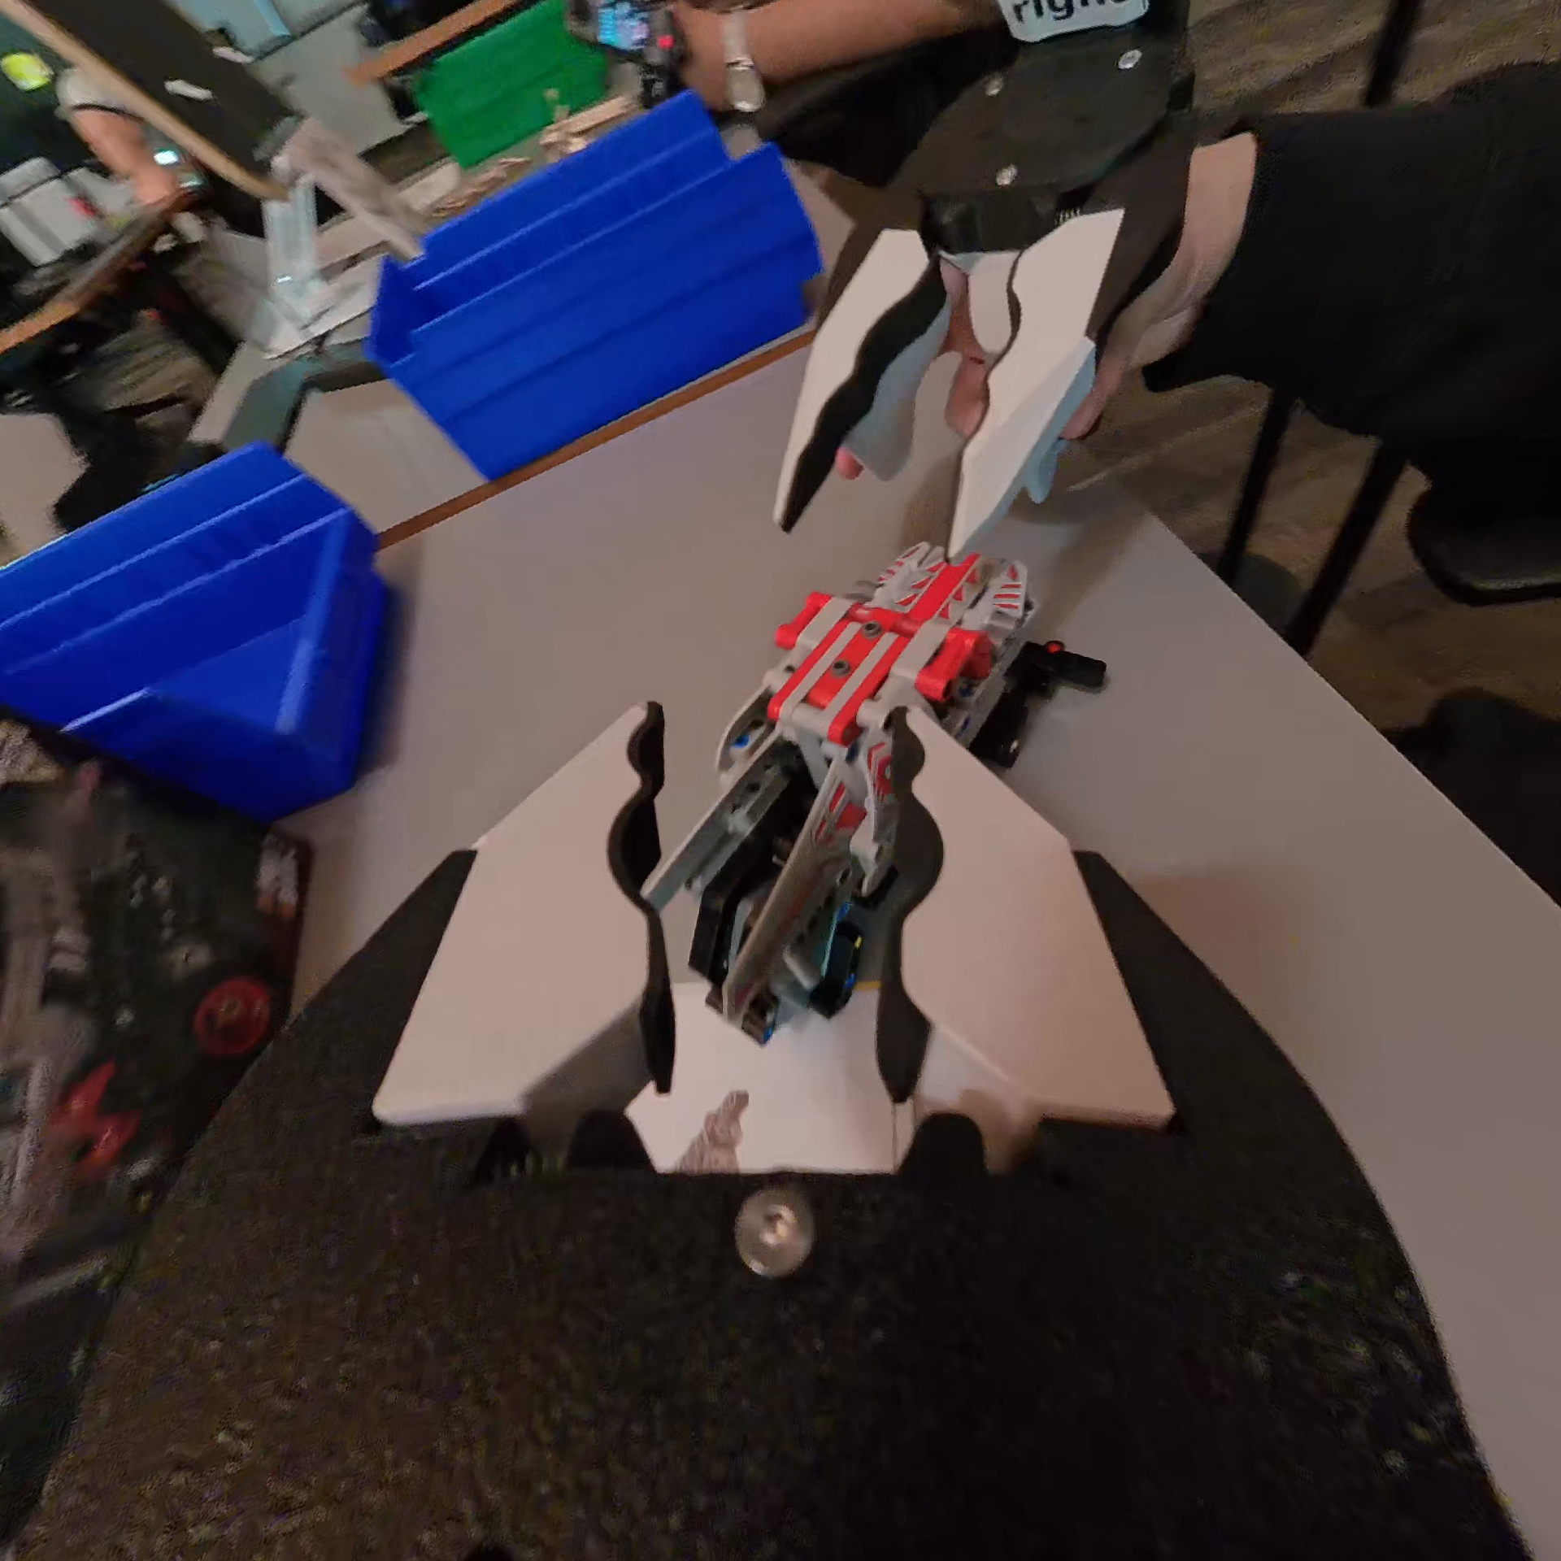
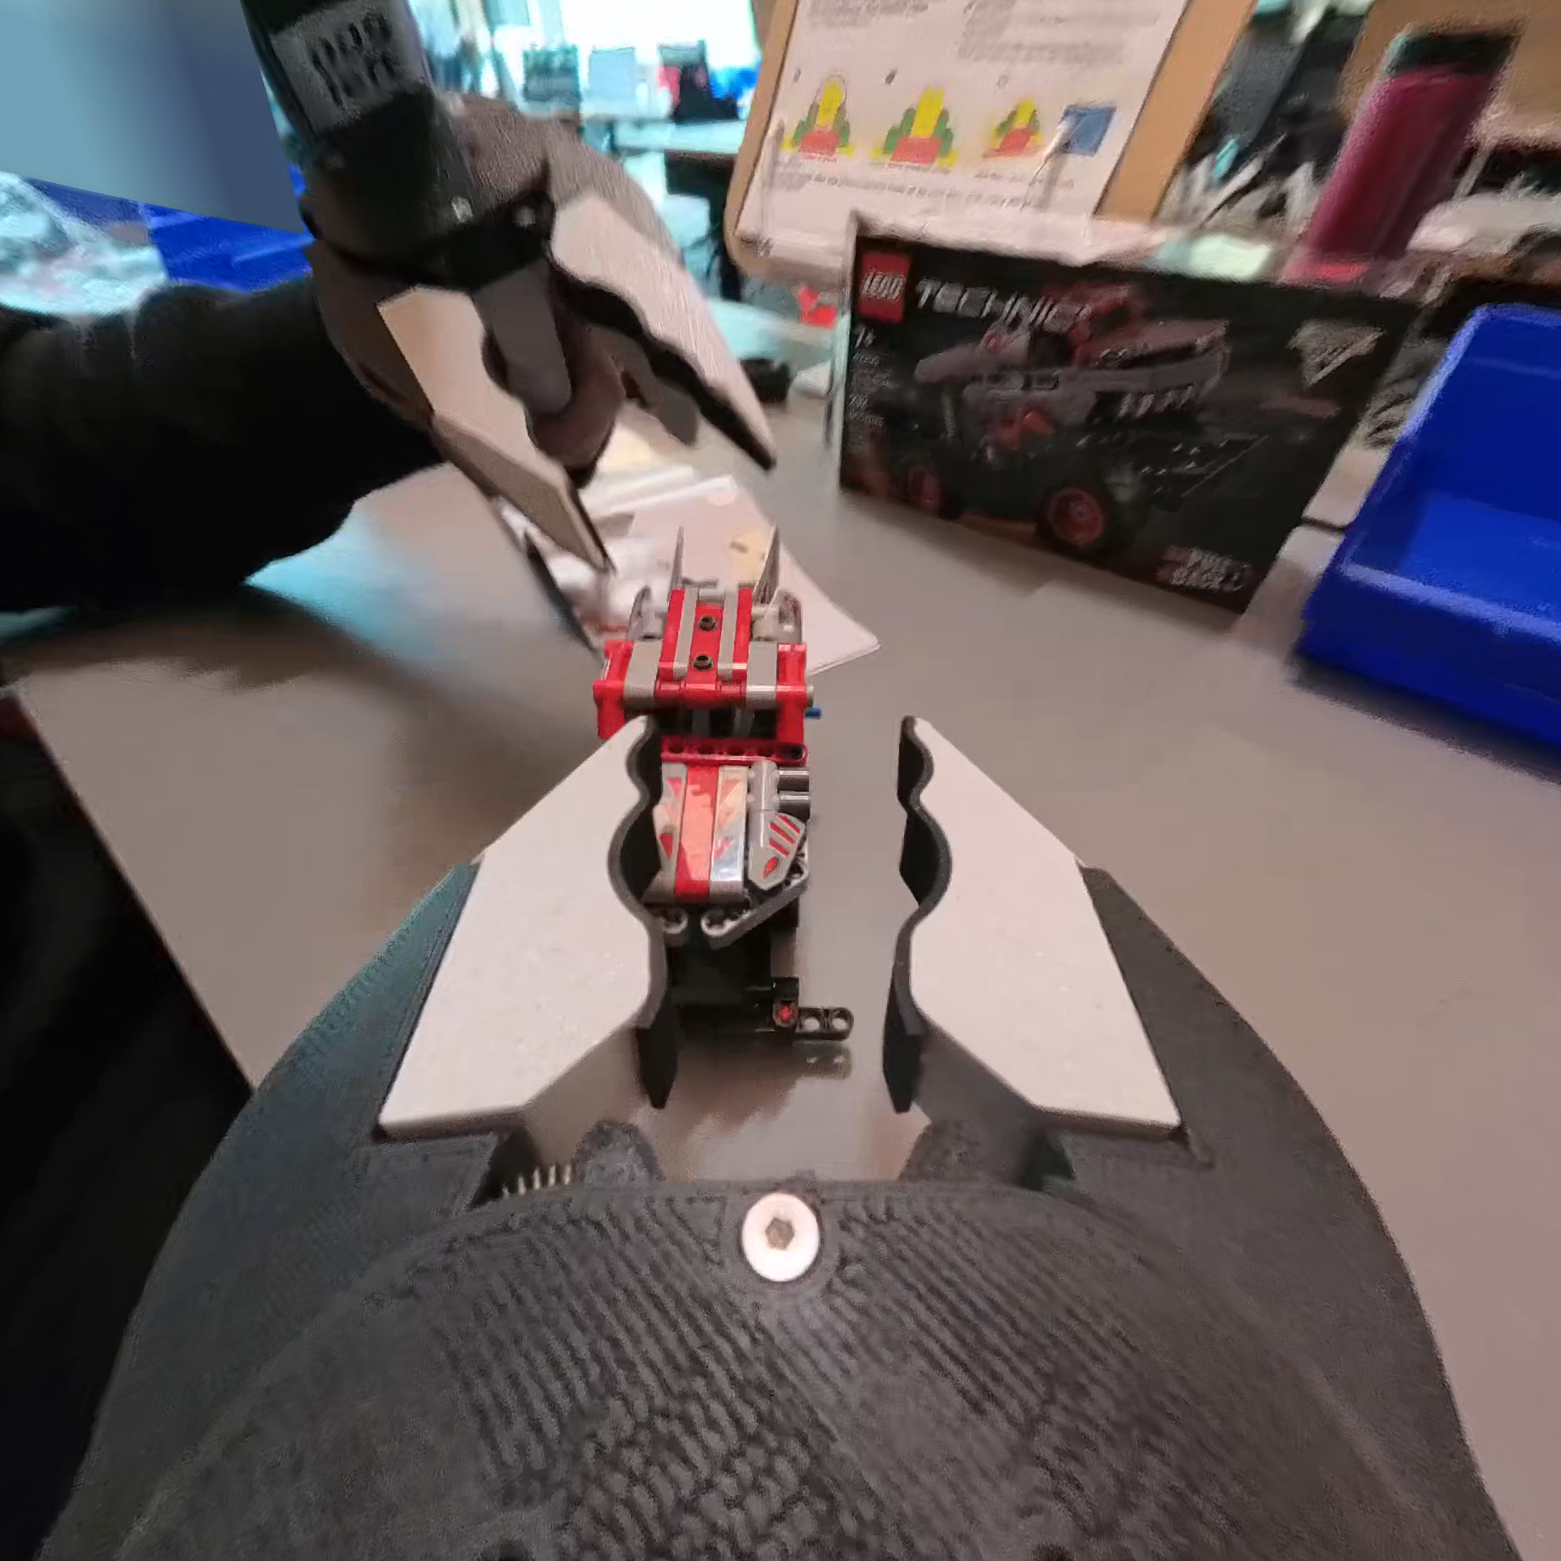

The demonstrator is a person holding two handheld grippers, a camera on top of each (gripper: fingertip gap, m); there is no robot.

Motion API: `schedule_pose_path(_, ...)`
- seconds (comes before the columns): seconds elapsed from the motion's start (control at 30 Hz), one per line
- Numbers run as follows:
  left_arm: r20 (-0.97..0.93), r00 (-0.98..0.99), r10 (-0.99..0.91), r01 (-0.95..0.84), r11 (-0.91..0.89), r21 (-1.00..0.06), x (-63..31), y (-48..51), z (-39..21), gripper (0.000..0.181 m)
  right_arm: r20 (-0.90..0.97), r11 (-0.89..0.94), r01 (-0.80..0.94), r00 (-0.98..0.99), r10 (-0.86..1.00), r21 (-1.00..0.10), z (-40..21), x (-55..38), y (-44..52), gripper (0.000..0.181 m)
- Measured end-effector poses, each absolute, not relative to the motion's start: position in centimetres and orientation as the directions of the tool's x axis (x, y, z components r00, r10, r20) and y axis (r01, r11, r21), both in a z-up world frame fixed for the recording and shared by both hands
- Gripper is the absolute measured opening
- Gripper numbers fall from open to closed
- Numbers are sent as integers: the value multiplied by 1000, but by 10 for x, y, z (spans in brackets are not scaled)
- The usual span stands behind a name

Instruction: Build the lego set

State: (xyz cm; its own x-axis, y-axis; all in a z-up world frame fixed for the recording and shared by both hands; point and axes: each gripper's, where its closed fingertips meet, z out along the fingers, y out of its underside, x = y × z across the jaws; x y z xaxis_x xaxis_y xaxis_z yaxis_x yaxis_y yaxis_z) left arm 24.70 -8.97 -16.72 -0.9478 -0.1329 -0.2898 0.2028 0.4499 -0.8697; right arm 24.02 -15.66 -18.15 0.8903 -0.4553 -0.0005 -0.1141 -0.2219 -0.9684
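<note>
We see the red, grey and black brick-built vehicle body (image 1: 853, 760) standing on the pale grey counter (image 1: 549, 642), between our two tools. The left gripper (image 1: 781, 743) has its white, black-lined jaws spread wide around the model's near end; the right-hand jaw looks to be touching the model's side, while the other stands clear of it. The right gripper (image 2: 773, 764) also has its jaws wide apart: its left jaw lies against the model's striped nose, its right jaw is well apart from it. In the left wrist view, one tip of the right gripper sits just at the model's far end. Two blue plastic bins (image 1: 591, 287) sit at the counter's far edge, and the dark printed cardboard box (image 2: 1090, 405) stands behind the model in the right wrist view.
</note>
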Motion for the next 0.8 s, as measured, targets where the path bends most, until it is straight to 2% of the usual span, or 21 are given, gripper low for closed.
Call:
schedule_pose_path(0.07,-286,-940,-184,178,451,-875,242,-75,-166,50,-7,-283,-138,908,-419,-949,-189,244,-154,50)
schedule_pose_path(0.13,-292,-931,-220,161,469,-868,234,-56,-168,50,16,-294,-109,919,-393,-950,-187,247,-149,34)
schedule_pose_path(0.3,-324,-898,-298,114,553,-826,208,5,-182,50,59,-403,-92,936,-347,-911,-200,250,-141,24)
schedule_pose_path(0.37,-322,-885,-338,77,575,-815,199,31,-189,50,88,-400,-64,932,-351,-914,-198,254,-138,6)
schedule_pose_path(0.77,-263,-793,-549,-107,550,-828,189,131,-217,47,69,-353,-109,888,-455,-929,-197,245,-147,6)
schedule_pose_path(0.8,-266,-793,-548,-112,561,-820,189,133,-221,45,50,-340,-118,893,-448,-933,-197,243,-145,12)
